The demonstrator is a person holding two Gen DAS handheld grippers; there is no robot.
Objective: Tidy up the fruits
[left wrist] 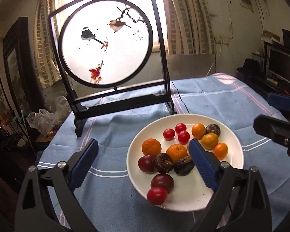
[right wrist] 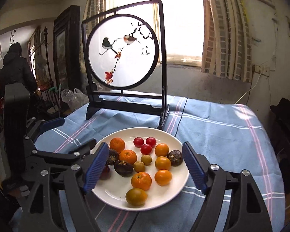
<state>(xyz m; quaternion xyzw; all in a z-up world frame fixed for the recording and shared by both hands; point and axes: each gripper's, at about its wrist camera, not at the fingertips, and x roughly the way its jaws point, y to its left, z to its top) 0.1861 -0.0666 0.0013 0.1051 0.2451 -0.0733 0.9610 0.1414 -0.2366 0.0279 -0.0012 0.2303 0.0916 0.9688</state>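
Observation:
A white plate (left wrist: 183,205) on the blue striped tablecloth (left wrist: 110,135) holds mixed fruit: small red tomatoes (left wrist: 180,132), mandarins (left wrist: 176,151), dark wrinkled fruits (left wrist: 162,162) and dark red plums (left wrist: 162,181). My left gripper (left wrist: 142,141) hovers open over the plate's left side, with nothing between its blue pads. From the right wrist view, the plate (right wrist: 114,195) also shows small greenish fruits (right wrist: 139,166) and mandarins (right wrist: 141,180). My right gripper (right wrist: 145,145) stands open above the plate, its pads apart from all the fruit. Each gripper shows at the edge of the other's view.
A black-framed standing screen (left wrist: 106,42) painted with birds stands behind the plate, in front of a bright window. A person in a dark jacket (right wrist: 15,67) stands far left. Plastic bags (left wrist: 40,119) lie beyond the table's left edge; a monitor (left wrist: 280,63) is at right.

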